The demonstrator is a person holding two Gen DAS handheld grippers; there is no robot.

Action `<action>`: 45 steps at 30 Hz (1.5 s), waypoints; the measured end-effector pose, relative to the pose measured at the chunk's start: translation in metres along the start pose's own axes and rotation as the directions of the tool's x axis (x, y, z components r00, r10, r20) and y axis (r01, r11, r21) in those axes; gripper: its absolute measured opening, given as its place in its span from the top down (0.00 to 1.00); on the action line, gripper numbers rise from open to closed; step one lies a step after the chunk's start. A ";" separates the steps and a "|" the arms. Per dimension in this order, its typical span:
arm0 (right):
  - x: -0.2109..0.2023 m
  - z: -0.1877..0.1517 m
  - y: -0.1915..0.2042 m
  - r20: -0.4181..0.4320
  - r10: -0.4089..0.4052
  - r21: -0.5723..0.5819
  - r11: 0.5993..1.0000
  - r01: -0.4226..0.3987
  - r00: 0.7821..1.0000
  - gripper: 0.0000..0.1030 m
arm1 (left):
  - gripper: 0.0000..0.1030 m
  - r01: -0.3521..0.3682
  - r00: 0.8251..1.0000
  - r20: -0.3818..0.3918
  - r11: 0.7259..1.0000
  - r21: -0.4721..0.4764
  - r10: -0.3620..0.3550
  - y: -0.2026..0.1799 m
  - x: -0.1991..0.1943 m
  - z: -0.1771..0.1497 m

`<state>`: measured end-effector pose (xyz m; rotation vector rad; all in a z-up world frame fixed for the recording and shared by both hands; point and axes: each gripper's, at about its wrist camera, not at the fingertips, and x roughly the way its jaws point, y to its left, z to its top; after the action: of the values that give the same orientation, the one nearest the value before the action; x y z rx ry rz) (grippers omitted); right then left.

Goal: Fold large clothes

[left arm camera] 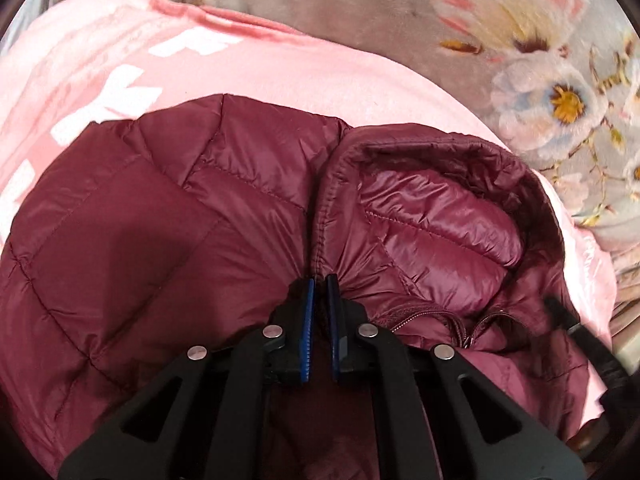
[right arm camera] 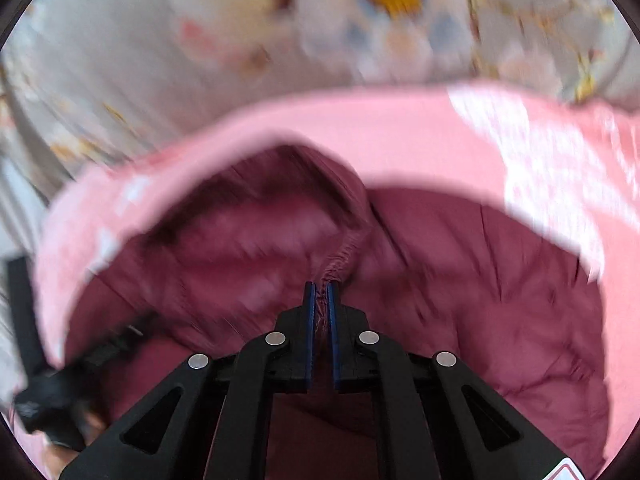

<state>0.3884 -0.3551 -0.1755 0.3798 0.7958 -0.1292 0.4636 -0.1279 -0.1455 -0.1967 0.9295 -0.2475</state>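
A maroon quilted puffer jacket [left arm camera: 168,216] with a hood [left arm camera: 440,208] lies over a pink garment [left arm camera: 120,60] with white lettering. My left gripper [left arm camera: 320,280] is shut on the jacket's fabric at the base of the hood edge. In the blurred right wrist view, my right gripper [right arm camera: 321,286] is shut on a gathered seam of the jacket [right arm camera: 480,300] by the hood [right arm camera: 260,232]. The other gripper shows as a black shape at the right edge of the left wrist view [left arm camera: 576,332] and the lower left of the right wrist view [right arm camera: 52,392].
A grey floral bedspread [left arm camera: 400,12] lies under the clothes and fills the top of both views [right arm camera: 160,40]. The pink garment [right arm camera: 420,128] spreads out beyond the jacket on all sides.
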 end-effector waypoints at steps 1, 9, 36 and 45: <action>0.009 -0.008 -0.005 -0.031 -0.018 0.014 1.000 0.019 0.999 0.96 | 0.94 -0.006 1.000 0.006 1.000 0.010 0.006 -0.001 0.000 -0.001; 0.014 -0.029 0.011 0.003 -0.124 -0.079 0.989 0.124 0.992 0.93 | 0.94 -0.015 0.999 0.029 0.999 0.031 0.014 -0.003 0.002 -0.003; 0.042 0.034 -0.002 -0.075 0.028 0.112 0.994 -0.019 0.997 1.00 | 0.72 -0.003 1.000 -0.027 0.981 -0.192 -0.002 0.014 0.022 0.081; 0.039 0.028 0.005 -0.049 -0.046 0.024 0.999 0.048 0.998 1.00 | 0.71 -0.174 0.985 0.030 0.983 0.061 0.172 -0.008 0.034 0.040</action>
<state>0.4356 -0.3597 -0.1837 0.3894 0.8522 -0.1745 0.5143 -0.1428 -0.1464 -0.0596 0.9077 -0.1132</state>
